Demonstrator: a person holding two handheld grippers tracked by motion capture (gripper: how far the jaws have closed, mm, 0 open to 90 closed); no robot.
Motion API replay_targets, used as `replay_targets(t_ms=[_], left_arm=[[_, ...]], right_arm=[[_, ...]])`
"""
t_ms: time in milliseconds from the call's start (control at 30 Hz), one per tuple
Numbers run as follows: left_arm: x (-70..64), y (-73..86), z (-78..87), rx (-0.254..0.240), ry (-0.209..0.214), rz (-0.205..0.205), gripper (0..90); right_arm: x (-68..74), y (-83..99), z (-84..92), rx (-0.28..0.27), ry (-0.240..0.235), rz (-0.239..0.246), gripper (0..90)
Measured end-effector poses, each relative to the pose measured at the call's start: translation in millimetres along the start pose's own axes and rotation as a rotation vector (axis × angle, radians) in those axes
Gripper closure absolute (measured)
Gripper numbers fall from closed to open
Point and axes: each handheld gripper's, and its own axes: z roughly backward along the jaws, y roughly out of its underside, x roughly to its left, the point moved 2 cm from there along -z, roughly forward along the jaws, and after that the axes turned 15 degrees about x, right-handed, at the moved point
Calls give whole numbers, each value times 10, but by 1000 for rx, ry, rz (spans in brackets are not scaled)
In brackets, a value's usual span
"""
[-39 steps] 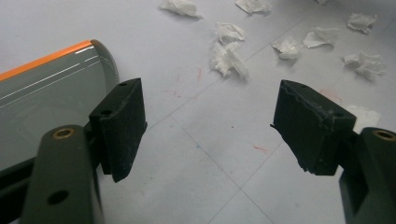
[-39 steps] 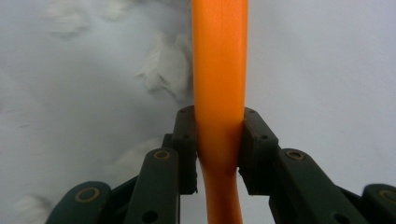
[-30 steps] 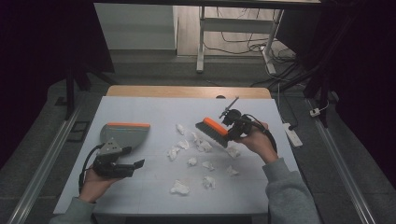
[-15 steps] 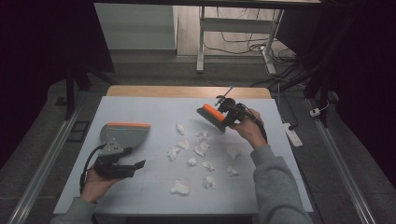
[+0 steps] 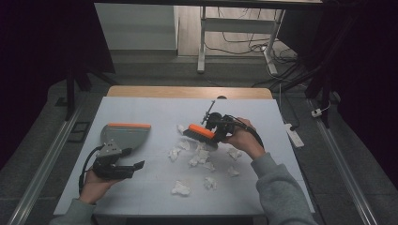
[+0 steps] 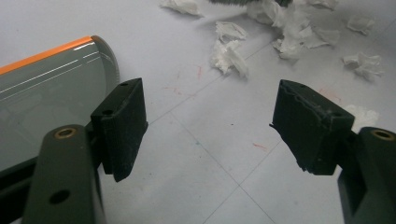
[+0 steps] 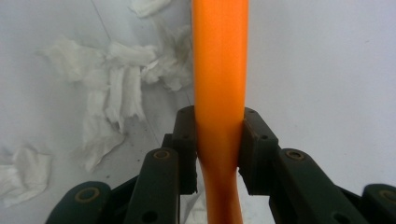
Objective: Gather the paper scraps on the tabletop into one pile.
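The right gripper (image 5: 217,126) has its jaws clamped on the orange brush (image 5: 201,133), which sits over the scattered tissue scraps (image 5: 201,157) mid-table. The left gripper (image 5: 132,166) rests on the white table (image 5: 155,108) just beside the grey dustpan (image 5: 123,136), jaws wide apart with nothing in them.

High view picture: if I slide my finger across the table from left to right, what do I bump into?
left gripper → grey dustpan → loose scraps of white tissue → orange brush → right gripper
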Motion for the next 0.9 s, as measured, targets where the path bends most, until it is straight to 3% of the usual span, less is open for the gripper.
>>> replay_targets(t_ms=[167,267,400,567,767,900], left_arm=[[5,-11,-11,1,-1,0,268],[12,-14,-21,3,-1,1,268],[18,-9,-17,3,-1,3,268],[30,4,-11,-1,5,11,268],[33,15,2,-6,4,8,268],[44,24,-13,2,2,10,268]], right_arm=[[-148,-6,154,-106,25,-76,707],[-257,-125,158,-130,56,-81,707],[-362,-383,95,-118,94,-70,707],[-428,-676,-16,-81,104,-34,707],[-451,-867,-144,-27,131,20,707],[-383,-926,-192,-14,121,58,707]])
